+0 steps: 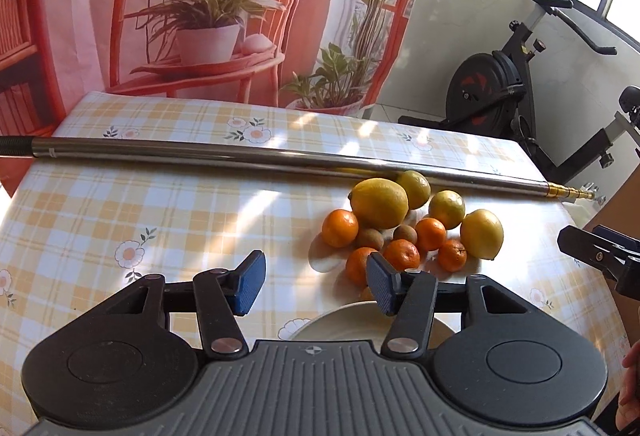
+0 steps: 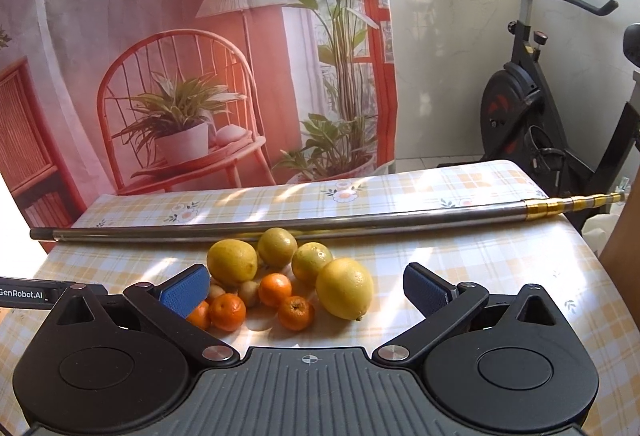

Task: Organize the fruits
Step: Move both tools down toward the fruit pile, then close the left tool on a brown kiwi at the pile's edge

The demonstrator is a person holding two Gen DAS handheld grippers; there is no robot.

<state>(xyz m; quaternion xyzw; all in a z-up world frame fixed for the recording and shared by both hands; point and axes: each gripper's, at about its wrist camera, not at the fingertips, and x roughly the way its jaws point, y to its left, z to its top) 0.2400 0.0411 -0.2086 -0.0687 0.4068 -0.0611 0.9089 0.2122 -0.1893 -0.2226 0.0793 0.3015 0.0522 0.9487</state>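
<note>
A heap of fruit lies on the checked tablecloth: several yellow lemons (image 1: 380, 202) (image 2: 345, 288), several small oranges (image 1: 340, 228) (image 2: 296, 312) and two brown kiwis (image 1: 370, 238) (image 2: 249, 292). A white plate (image 1: 340, 324) shows just under my left gripper (image 1: 316, 286), which hangs open and empty, near and left of the heap. My right gripper (image 2: 306, 290) is open wide above the near side of the heap, holding nothing. Its left pad hides part of an orange (image 2: 200, 316).
A long steel pole (image 1: 240, 154) (image 2: 280, 226) with a gold tip lies across the table behind the fruit. A printed backdrop hangs behind the table. An exercise bike (image 2: 532, 108) stands at the right. The right gripper's body (image 1: 600, 248) shows at the left view's right edge.
</note>
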